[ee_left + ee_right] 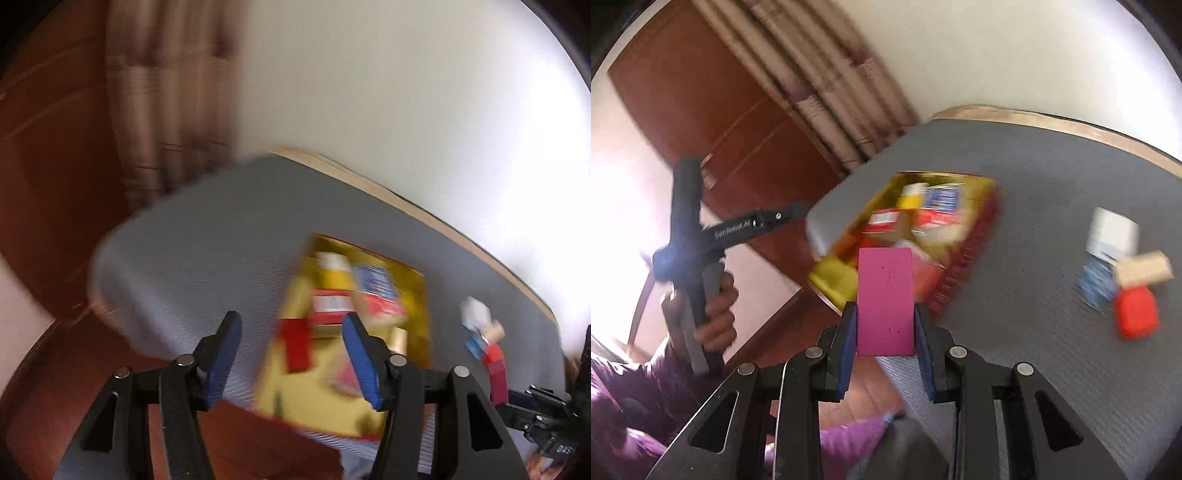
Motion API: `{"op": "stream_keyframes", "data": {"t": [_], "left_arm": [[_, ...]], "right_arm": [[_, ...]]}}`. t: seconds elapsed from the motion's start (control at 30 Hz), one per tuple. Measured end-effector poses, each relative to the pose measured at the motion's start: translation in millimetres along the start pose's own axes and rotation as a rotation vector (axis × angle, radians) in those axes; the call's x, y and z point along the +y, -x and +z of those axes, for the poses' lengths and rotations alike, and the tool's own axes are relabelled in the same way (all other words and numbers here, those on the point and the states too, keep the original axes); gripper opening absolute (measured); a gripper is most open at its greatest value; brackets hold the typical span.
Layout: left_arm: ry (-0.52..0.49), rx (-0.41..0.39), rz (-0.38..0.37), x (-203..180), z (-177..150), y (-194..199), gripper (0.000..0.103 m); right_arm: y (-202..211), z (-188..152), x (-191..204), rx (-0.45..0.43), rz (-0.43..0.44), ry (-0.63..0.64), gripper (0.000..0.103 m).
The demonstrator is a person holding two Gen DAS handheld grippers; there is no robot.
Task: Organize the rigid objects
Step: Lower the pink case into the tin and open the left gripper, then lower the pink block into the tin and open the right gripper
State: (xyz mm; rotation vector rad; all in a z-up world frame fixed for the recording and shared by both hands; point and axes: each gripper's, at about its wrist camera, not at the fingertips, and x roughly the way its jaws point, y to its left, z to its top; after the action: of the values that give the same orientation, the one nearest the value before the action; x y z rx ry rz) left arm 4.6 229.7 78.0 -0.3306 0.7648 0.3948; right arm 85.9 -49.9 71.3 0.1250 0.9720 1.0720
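Note:
My right gripper (885,306) is shut on an upright magenta block (884,291), held above the near edge of the grey table (1034,177). Beyond it lies a gold tray (834,273) with red sides, holding several blurred red, yellow, white and blue items. In the left wrist view my left gripper (291,319) stands open with nothing between its blue pads (225,354), hovering over the same gold tray (415,306). Loose on the mat to the right lie a white box (1112,234), a blue piece (1093,286), a tan block (1145,267) and a red piece (1137,314).
The mat-covered table (221,240) ends in a light wooden rim against a white wall. Left of it are a brown wooden floor, a curtain (827,85) and a brown door (701,96). A hand (716,306) grips the left tool's black handle.

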Motion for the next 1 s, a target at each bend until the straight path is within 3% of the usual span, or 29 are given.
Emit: {"op": "stream_keyframes", "data": {"t": [0.07,0.2,0.4,0.5,0.83,0.93,1.0], "left_arm": [[0.047,-0.028,0.062,19,-12,13,0.061],[0.107,-0.073,0.115,40,-28,23,0.061],[0.109,-0.126,0.125,44,-34,28,0.061],[0.107,-0.113,0.108,45,-31,24,0.061],[0.125,-0.070,0.091,54,-31,13,0.061],[0.114,-0.059,0.101,52,-31,11,0.061],[0.107,-0.058,0.099,50,-32,11,0.061]], "right_arm": [[-28,13,19,0.045,0.033,0.034,0.027],[-86,24,39,0.142,0.055,0.063,0.027],[-149,33,60,0.244,-0.021,0.184,0.027],[-167,40,63,0.274,-0.048,0.218,0.027],[-191,33,68,0.322,-0.084,0.234,0.030],[-183,36,65,0.284,-0.072,0.203,0.034],[-156,38,58,0.193,-0.037,0.150,0.036]]}}
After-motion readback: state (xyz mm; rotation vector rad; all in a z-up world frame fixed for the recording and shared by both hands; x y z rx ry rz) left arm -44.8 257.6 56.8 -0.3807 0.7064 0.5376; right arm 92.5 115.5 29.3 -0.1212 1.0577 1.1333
